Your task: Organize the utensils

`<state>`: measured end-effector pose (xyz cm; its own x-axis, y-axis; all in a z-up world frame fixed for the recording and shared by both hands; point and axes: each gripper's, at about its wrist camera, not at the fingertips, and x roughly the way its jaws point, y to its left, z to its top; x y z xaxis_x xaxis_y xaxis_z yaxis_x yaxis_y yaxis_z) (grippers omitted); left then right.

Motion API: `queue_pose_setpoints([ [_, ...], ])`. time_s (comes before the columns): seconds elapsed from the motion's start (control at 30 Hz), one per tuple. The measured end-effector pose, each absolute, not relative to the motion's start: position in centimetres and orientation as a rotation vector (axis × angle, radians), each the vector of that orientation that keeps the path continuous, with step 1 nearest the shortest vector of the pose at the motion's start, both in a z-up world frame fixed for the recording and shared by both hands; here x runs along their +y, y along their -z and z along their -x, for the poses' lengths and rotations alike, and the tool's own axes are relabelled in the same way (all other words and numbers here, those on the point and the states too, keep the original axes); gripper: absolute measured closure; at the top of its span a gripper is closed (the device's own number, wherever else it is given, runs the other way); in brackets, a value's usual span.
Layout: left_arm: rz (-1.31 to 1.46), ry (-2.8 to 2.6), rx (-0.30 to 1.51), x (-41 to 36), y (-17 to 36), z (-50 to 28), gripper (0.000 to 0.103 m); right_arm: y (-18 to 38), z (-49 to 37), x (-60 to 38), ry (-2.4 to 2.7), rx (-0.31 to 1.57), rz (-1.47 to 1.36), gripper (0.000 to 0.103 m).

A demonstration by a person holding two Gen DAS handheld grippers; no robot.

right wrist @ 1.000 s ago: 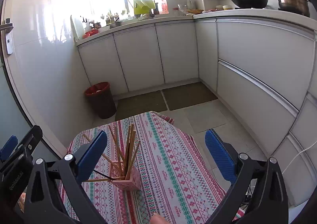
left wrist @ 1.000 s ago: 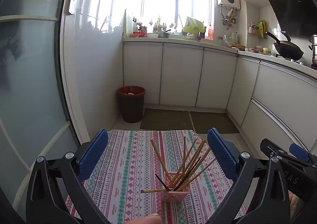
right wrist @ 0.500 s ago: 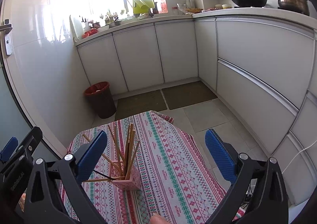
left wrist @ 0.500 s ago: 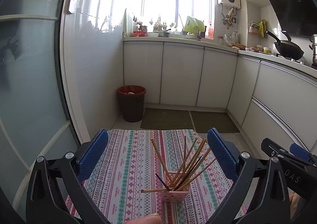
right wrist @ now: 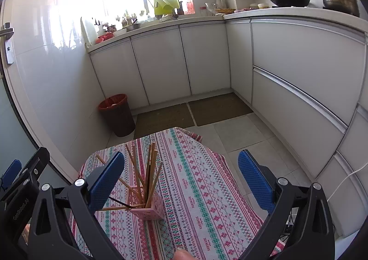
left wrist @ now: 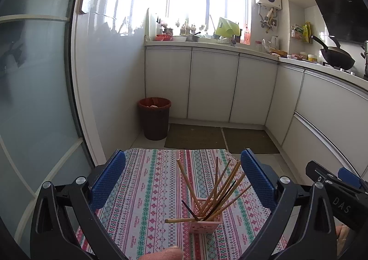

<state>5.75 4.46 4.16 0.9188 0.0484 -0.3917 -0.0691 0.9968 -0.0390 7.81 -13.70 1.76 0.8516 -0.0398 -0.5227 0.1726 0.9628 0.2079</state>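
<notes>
A pink perforated holder point(left wrist: 205, 223) stands on a small table with a patterned cloth point(left wrist: 147, 191). Several wooden chopsticks point(left wrist: 220, 187) and one dark one fan out of it; one lies across its rim. The holder also shows in the right wrist view point(right wrist: 148, 209), at the left. My left gripper point(left wrist: 182, 178) is open and empty, above and behind the holder. My right gripper point(right wrist: 181, 179) is open and empty, to the right of the holder, with its left pad in front of some chopsticks point(right wrist: 147, 175).
A dark red bin point(left wrist: 154, 118) stands on the floor beyond the table, by the white cabinets point(left wrist: 211, 87). Two floor mats point(left wrist: 195, 137) lie before the cabinets. A glass door point(left wrist: 34, 99) is at the left. A fingertip point(left wrist: 164, 254) shows at the bottom edge.
</notes>
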Motion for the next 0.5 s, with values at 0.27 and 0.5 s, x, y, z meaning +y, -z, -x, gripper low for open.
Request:
queue_pose_setpoints([
  [0.27, 0.038, -0.044, 0.396, 4.1, -4.1, -5.8, 0.008, -1.5, -7.8, -13.7, 0.109, 0.549, -0.252, 0.007],
  [0.5, 0.006, -0.031, 0.374, 3.5, -4.0, -5.5, 0.012, -1.5, -7.8, -13.7, 0.108, 0.550, -0.251, 0.007],
])
